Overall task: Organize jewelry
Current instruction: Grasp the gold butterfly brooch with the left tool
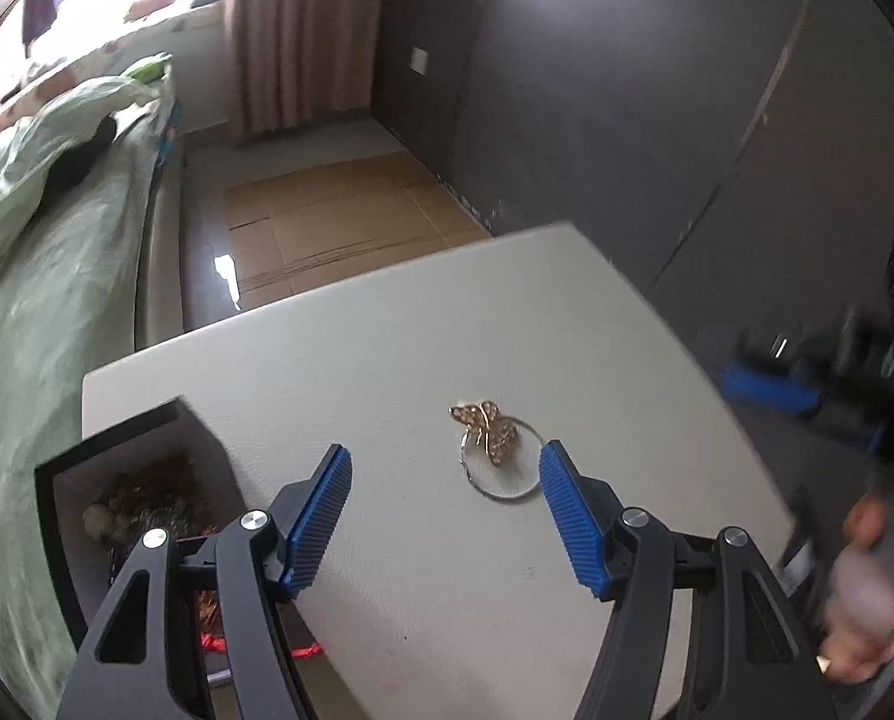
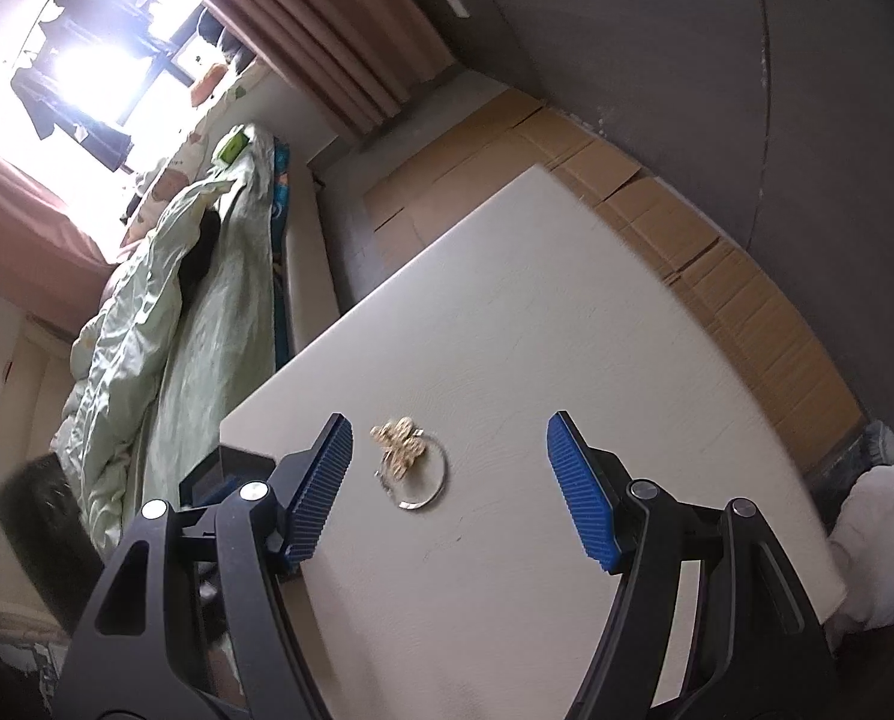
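Note:
A gold butterfly brooch [image 1: 486, 431] lies on a thin silver ring-shaped bangle [image 1: 503, 467] on the white table [image 1: 447, 330]. My left gripper [image 1: 444, 510] is open and empty, above the table just short of the brooch. A dark jewelry box [image 1: 135, 480] with beads and gold pieces inside stands at the table's left edge, beside my left finger. In the right wrist view the brooch [image 2: 400, 444] and bangle [image 2: 414, 474] lie just ahead, nearer the left finger. My right gripper [image 2: 450, 486] is open and empty. The box [image 2: 219, 474] shows partly behind the left finger.
A bed with a green quilt [image 1: 39, 252] runs along the table's left side. Flat cardboard [image 1: 339, 216] lies on the floor beyond the table. A dark wardrobe wall [image 1: 687, 120] stands to the right. The person's hand on the other blurred gripper [image 1: 867, 570] shows at the right edge.

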The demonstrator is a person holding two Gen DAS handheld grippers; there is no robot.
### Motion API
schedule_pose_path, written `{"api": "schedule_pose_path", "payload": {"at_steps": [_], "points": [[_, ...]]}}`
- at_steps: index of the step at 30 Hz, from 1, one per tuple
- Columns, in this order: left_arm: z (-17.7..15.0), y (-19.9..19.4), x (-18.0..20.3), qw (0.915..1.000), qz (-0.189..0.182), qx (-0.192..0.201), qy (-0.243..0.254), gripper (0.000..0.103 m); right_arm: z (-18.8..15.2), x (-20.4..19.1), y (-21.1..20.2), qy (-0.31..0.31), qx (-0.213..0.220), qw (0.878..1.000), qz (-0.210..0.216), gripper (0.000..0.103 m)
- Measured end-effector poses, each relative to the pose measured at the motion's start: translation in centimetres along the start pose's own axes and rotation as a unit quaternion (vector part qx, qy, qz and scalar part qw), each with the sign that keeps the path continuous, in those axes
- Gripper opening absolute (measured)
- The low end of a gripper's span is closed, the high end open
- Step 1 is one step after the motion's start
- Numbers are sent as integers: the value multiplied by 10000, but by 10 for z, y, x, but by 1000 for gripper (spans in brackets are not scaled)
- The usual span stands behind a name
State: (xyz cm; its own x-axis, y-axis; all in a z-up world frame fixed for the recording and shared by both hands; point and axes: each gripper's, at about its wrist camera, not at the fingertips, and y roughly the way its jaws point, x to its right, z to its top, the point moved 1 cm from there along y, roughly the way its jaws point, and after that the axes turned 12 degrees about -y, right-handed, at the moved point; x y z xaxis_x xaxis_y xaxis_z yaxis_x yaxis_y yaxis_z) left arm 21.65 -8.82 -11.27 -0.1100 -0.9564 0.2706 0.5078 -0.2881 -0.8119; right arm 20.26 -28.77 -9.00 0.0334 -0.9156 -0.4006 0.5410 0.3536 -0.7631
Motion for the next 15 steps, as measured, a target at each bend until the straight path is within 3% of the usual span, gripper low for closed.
{"api": "schedule_pose_path", "payload": {"at_steps": [5,15], "points": [[-3,28,16,9984,160,-262,466,63,8,13,-2,198,10,9998,38,68],[0,72,26,9947,446,-572,729,63,22,30,-9,385,120,9990,-182,68]]}}
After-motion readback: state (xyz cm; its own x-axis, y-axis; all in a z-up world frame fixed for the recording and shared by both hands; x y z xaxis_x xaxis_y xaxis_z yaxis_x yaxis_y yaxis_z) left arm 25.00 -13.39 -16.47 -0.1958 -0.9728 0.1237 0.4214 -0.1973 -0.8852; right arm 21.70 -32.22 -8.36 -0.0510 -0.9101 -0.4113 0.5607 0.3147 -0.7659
